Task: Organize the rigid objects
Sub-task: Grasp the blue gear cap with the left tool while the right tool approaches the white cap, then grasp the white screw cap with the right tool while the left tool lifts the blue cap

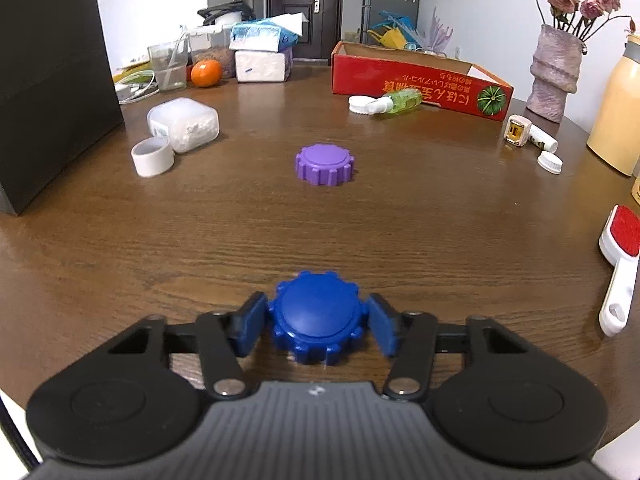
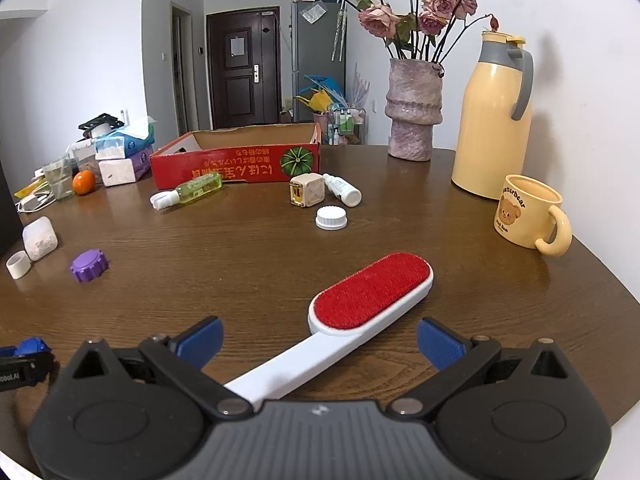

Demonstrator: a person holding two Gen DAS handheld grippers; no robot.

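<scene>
The left gripper is clamped on the blue cap resting on the surface, while the right gripper, jaws wide apart, straddles the lint brush, whose long axis runs toward 2 o'clock.

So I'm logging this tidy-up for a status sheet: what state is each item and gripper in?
left gripper: closing around blue cap, pads at its sides
blue cap: flat on table
purple cap: flat, untouched
right gripper: open, straddling brush handle
lint brush: lying red side up
red box: open
green bottle: on its side
mug: upright
</scene>
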